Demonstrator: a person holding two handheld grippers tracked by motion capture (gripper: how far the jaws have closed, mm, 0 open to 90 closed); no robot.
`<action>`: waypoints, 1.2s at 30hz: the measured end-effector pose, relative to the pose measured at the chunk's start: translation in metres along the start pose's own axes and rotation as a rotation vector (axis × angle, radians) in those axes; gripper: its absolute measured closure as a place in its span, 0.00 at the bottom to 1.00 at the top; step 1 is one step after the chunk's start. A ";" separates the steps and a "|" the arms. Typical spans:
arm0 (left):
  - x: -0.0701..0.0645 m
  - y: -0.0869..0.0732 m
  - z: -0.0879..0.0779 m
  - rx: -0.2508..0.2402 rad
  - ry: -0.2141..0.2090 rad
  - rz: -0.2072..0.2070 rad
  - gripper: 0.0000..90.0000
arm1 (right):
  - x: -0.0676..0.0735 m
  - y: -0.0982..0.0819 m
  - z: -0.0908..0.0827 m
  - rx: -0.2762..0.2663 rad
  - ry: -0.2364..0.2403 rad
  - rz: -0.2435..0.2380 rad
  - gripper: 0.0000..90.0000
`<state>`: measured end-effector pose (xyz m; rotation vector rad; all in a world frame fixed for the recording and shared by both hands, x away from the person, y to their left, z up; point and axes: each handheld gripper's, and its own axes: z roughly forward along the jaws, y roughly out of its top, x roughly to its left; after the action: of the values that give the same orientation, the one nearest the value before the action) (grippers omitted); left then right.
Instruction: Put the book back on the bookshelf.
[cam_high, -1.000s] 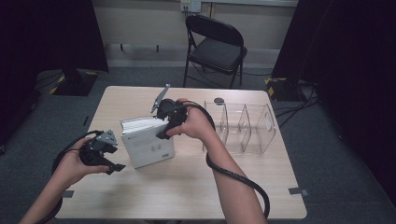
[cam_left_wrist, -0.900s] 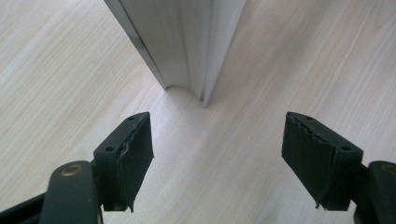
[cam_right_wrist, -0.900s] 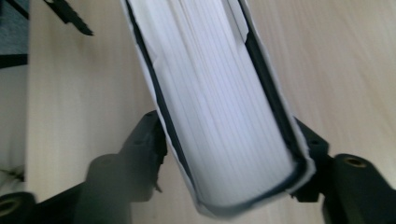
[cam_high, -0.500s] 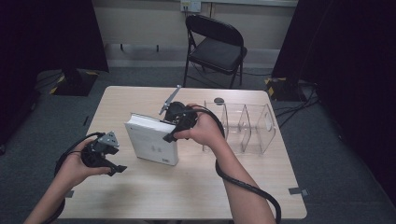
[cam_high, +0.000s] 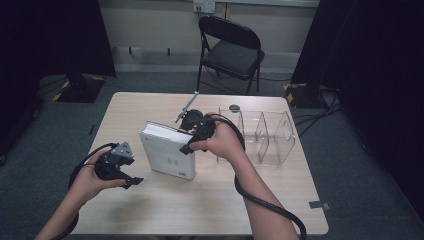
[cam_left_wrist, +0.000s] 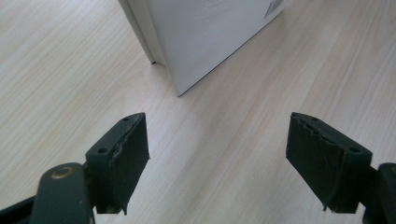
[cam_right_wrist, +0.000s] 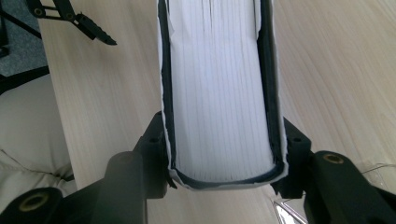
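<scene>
White-covered thick book (cam_high: 167, 152) lies near the middle of the pale wooden tabletop (cam_high: 210, 210) in the high view, its far end raised by the right gripper (cam_high: 190, 136), apparently for carrying toward the clear plastic divided rack (cam_high: 265, 137) by the right edge. Left gripper view: left gripper (cam_left_wrist: 217, 158) released, jaws having just widened with nothing between, aimed at the book's corner (cam_left_wrist: 205, 42). Right gripper view: right gripper (cam_right_wrist: 224, 158) clenched across the book's page block (cam_right_wrist: 219, 93), jaws bearing on both covers.
</scene>
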<state>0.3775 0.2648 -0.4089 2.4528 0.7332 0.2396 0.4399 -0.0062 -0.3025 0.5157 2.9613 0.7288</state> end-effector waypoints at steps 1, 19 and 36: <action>0.000 0.000 0.001 -0.009 -0.001 0.004 0.23 | 0.001 0.001 0.000 0.005 -0.005 0.011 0.54; -0.005 -0.014 0.031 -0.066 -0.011 -0.020 0.19 | 0.002 0.020 0.012 0.004 -0.003 0.033 0.49; -0.012 -0.020 0.061 -0.090 -0.029 0.008 0.19 | 0.006 0.020 0.011 0.013 -0.035 0.032 0.57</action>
<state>0.3781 0.2429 -0.4707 2.3693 0.6855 0.2344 0.4415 0.0172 -0.3035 0.5715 2.9342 0.6968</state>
